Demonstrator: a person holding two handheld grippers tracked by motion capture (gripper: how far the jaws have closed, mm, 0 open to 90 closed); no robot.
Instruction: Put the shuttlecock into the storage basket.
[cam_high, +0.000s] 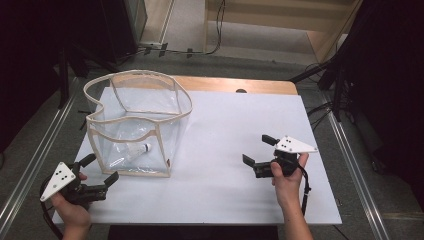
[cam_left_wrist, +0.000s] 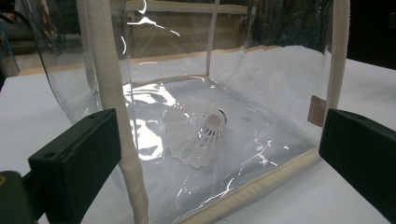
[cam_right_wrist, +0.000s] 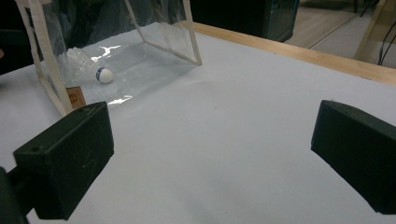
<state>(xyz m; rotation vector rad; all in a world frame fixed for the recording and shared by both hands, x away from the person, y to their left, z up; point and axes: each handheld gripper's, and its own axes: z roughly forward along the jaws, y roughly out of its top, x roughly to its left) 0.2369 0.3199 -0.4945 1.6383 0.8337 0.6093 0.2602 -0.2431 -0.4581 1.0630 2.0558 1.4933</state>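
A clear plastic bag (cam_high: 135, 120) with cream fabric trim stands open on the left of the white table top (cam_high: 225, 150). Inside it, on the bottom, lies a white shuttlecock (cam_high: 136, 149), also seen through the bag's wall (cam_left_wrist: 201, 135) and from the far side (cam_right_wrist: 91, 65). My left gripper (cam_high: 102, 169) is open just in front of the bag's near left corner, its jaws wide apart with nothing between them. My right gripper (cam_high: 260, 149) is open over bare table to the bag's right, pointing toward the bag and holding nothing.
The white sheet covers a wooden table whose back edge (cam_high: 240, 85) shows. Metal rails (cam_high: 30, 150) run along both sides of the table. Cables lie on the floor behind (cam_high: 200, 50). A small brown tag (cam_right_wrist: 74, 97) sits on the bag's lower corner.
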